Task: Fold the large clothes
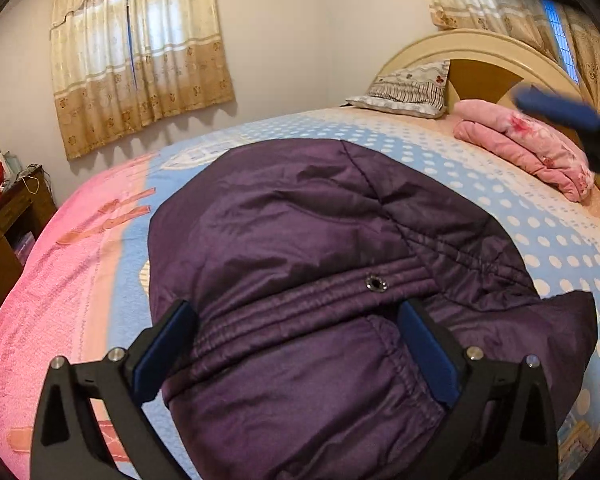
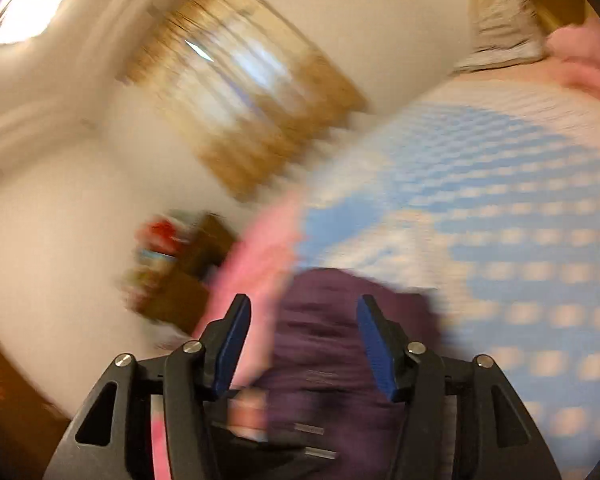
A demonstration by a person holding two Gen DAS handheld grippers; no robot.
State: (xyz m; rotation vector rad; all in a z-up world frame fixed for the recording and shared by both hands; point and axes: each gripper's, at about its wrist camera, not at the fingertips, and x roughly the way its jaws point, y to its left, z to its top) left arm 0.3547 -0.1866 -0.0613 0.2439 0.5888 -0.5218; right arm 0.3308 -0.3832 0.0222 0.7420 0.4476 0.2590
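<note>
- In the left wrist view, I am looking at the dark purple padded jacket of shiny quilted fabric (image 1: 320,264), which is lying in a folded bundle on the bed cover with pink stripes and blue-and-white dots (image 1: 100,264).
- My left gripper (image 1: 296,324) is standing wide open over the near part of the jacket, with its blue pads on either side of the gathered elastic band and holding nothing.
- A folded pink blanket (image 1: 532,148) and a striped pillow (image 1: 408,88) are lying near the headboard, well apart from the jacket.
- In the right wrist view, everything is blurring; my right gripper (image 2: 304,340) is also open wide and empty, with the jacket (image 2: 332,340) below it.
- I am judging the jacket to be soft, bulky and slippery, so it may be springing open again. I would be taking hold at the stitched elastic band or a seam, where the fabric is thicker.
</note>
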